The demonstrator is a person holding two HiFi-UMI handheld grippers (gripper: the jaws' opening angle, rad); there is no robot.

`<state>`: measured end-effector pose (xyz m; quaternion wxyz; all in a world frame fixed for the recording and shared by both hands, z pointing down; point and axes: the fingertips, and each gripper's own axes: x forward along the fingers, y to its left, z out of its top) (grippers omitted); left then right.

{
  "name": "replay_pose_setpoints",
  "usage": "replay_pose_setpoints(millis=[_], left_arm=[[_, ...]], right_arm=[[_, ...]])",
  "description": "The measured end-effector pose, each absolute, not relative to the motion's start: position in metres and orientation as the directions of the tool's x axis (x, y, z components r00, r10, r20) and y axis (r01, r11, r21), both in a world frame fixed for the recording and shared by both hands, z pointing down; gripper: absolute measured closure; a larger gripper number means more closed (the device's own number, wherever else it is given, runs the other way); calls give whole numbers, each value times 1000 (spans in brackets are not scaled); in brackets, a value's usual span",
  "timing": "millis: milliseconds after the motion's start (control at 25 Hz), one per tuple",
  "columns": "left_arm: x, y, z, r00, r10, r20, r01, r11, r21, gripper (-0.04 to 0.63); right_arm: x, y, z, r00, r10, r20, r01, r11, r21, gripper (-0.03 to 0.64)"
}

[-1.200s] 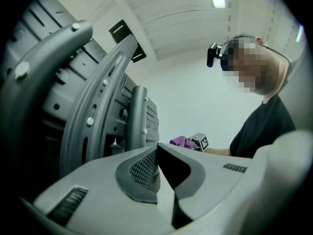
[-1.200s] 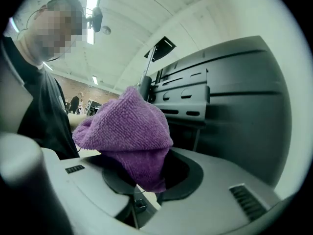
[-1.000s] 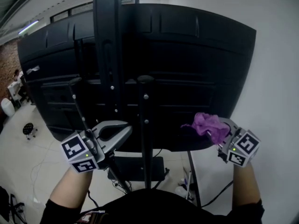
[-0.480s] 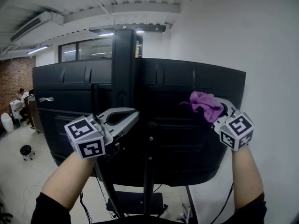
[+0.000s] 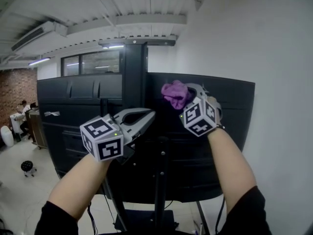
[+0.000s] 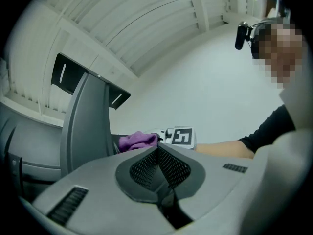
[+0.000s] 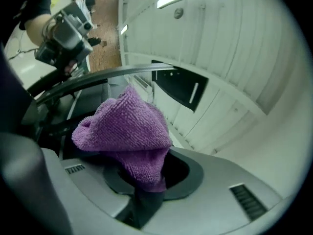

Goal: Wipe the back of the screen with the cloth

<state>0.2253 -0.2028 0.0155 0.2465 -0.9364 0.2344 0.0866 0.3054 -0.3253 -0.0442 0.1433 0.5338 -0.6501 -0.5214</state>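
In the head view, the left tongs are held up in front of the black back of the screen. They are just left of the right tongs, and their tips are near the upright post that carries the screen. The purple cloth is seen bunched at the tips of the right tongs, high up by the screen's top edge and just right of the post. Whether it presses on the panel cannot be told from here.

In the left gripper view, the two jaws of the left tongs are seen clenched together, tip against tip, with nothing caught between them. Beyond their tips the cloth is visible, carried by the right tongs (only their marker cube shows clearly). The grey post stands to the left and a bare forearm lies to the right.

In the right gripper view, the cloth is gripped between the jaws of the right tongs. One fold is pinched low in the gap and the rest is heaped above the jaws. The curved top edge of the screen lies just beyond the cloth. The left tongs are seen farther off, at upper left.
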Motion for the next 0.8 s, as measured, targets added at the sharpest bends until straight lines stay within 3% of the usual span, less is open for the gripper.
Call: replay_pose_setpoints(millis=[240, 400, 600, 800], left_arm=[[216, -202, 19, 886, -373, -275, -460, -780, -425, 600], [208, -198, 25, 884, -384, -266, -466, -772, -433, 600], [202, -194, 26, 880, -384, -279, -472, -772, -425, 600], [208, -183, 35, 888, -372, -272, -458, -771, -442, 600]], right_arm=[[243, -355, -67, -354, -856, -378, -422, -215, 881, 525], [229, -355, -66, -319, -860, -397, -229, -337, 913, 525], [290, -353, -60, -252, -873, -417, -85, -410, 908, 525], [402, -357, -59, -130, -895, -426, -87, -418, 904, 526]])
